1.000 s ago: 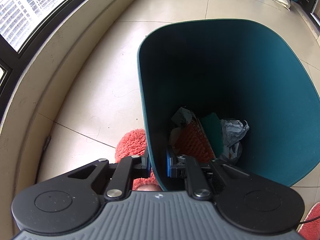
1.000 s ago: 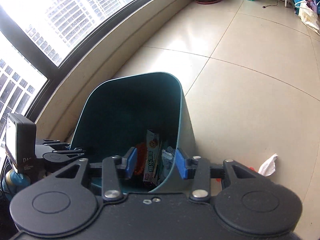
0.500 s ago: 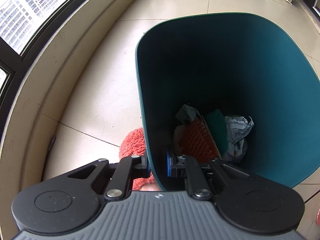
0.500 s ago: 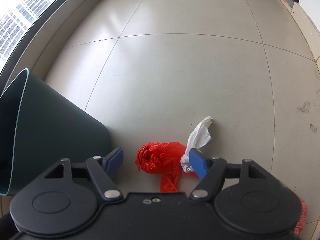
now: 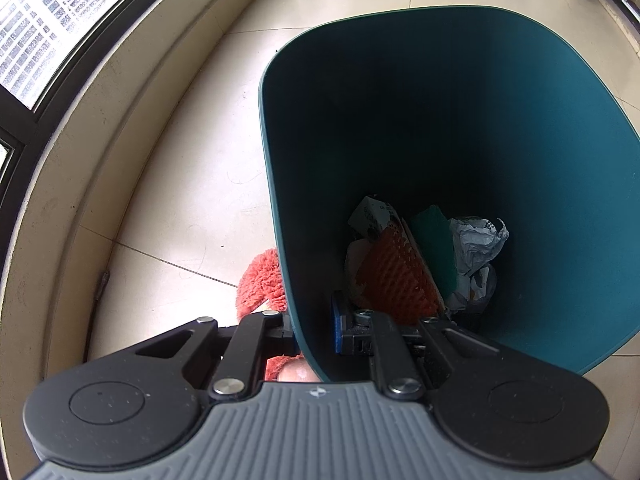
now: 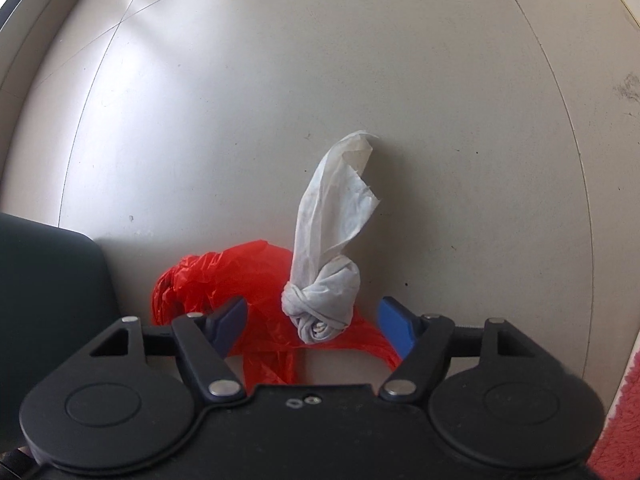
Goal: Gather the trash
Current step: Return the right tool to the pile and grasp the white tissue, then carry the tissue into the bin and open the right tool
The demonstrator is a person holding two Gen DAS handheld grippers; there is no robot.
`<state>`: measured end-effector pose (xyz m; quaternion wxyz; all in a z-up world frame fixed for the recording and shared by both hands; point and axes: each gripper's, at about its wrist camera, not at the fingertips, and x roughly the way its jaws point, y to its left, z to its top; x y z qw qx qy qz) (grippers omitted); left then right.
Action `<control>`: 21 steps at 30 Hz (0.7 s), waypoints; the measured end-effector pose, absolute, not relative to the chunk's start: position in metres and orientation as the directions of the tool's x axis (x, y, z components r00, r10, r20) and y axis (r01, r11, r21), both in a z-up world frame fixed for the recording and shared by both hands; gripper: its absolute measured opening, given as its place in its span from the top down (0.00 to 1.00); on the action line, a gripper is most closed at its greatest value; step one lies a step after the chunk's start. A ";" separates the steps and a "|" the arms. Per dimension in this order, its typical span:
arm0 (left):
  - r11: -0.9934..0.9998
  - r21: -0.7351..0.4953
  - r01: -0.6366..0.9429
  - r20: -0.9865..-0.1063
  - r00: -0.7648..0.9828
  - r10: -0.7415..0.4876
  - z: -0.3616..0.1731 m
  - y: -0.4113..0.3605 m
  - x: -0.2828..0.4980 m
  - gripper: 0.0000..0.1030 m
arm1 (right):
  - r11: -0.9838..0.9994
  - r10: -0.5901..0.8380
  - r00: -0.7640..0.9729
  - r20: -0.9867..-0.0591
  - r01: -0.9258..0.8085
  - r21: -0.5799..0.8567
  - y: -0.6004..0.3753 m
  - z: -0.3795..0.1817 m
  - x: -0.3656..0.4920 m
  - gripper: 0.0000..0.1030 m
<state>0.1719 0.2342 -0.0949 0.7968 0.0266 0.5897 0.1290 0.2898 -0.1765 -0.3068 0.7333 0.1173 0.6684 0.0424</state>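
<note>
The tiled floor (image 6: 320,60) was the largest thing in both views, pale and glossy, with a curved window ledge (image 5: 100,120) beyond the bin's left side in the left wrist view. On the floor stood the teal bin (image 5: 460,120), open-topped, seen from above and behind its near wall. The left gripper (image 5: 314,326) was clamped on the bin's near-left wall, one blue pad outside the wall and the other inside it, so the jaws stood narrow with the wall between them. At the bottom of the bin lay an orange mesh piece (image 5: 394,276), with a green card (image 5: 434,248) and a crumpled grey-white bag (image 5: 476,244) to its right and a small printed box (image 5: 372,216) behind it. A fuzzy red slipper (image 5: 262,280) lay on the floor against the outside of the bin's left wall.

In the right wrist view the bin's dark outer wall (image 6: 48,280) filled the lower left. Just beside it on the floor lay a crumpled red plastic bag (image 6: 224,276), and a knotted white tissue (image 6: 328,264) rested on the bag's right part, its loose end pointing away from the bin. The right gripper (image 6: 314,322) hovered over both with its jaws spread wide and nothing held.
</note>
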 end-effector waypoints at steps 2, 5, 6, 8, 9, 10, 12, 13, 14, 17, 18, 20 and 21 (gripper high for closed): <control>0.966 0.193 -0.174 -0.934 0.269 0.235 -0.095 0.235 0.172 0.87 | 0.969 0.214 0.108 -0.971 0.103 0.225 -0.180 -0.308 0.291 0.49; 0.966 0.191 -0.175 -0.935 0.268 0.234 -0.095 0.235 0.173 0.87 | 0.967 0.217 0.119 -0.969 0.108 0.230 -0.182 -0.308 0.289 0.66; 0.966 0.192 -0.175 -0.935 0.268 0.234 -0.095 0.235 0.173 0.87 | 0.967 0.216 0.122 -0.969 0.110 0.230 -0.183 -0.307 0.288 0.69; 0.966 0.193 -0.174 -0.934 0.269 0.235 -0.095 0.235 0.173 0.87 | 0.968 0.216 0.140 -0.966 0.101 0.231 -0.183 -0.300 0.286 0.75; 0.965 0.195 -0.173 -0.933 0.270 0.237 -0.095 0.235 0.173 0.87 | 0.969 0.214 0.150 -0.965 0.096 0.230 -0.183 -0.295 0.284 0.76; 0.965 0.197 -0.173 -0.933 0.271 0.238 -0.095 0.235 0.173 0.87 | 0.969 0.214 0.159 -0.964 0.092 0.230 -0.183 -0.292 0.282 0.78; 0.964 0.200 -0.174 -0.932 0.271 0.242 -0.096 0.233 0.173 0.87 | 0.969 0.217 0.175 -0.961 0.083 0.234 -0.183 -0.280 0.279 0.79; 0.964 0.200 -0.176 -0.932 0.270 0.243 -0.096 0.234 0.173 0.87 | 0.970 0.216 0.182 -0.959 0.076 0.233 -0.184 -0.274 0.276 0.80; 0.963 0.198 -0.180 -0.932 0.269 0.242 -0.096 0.234 0.173 0.87 | 0.971 0.215 0.188 -0.958 0.067 0.231 -0.183 -0.268 0.274 0.80; 0.963 0.197 -0.186 -0.932 0.270 0.243 -0.096 0.235 0.173 0.87 | 0.973 0.217 0.216 -0.952 0.031 0.229 -0.182 -0.244 0.269 0.80; 0.962 0.199 -0.187 -0.931 0.270 0.246 -0.096 0.234 0.173 0.87 | 0.974 0.215 0.229 -0.950 0.023 0.226 -0.183 -0.234 0.266 0.80; 0.960 0.206 -0.187 -0.929 0.272 0.252 -0.095 0.233 0.172 0.87 | 0.975 0.210 0.245 -0.946 0.014 0.220 -0.186 -0.219 0.262 0.80; 0.960 0.210 -0.187 -0.927 0.273 0.256 -0.095 0.232 0.172 0.87 | 0.974 0.215 0.250 -0.944 0.009 0.224 -0.187 -0.210 0.260 0.80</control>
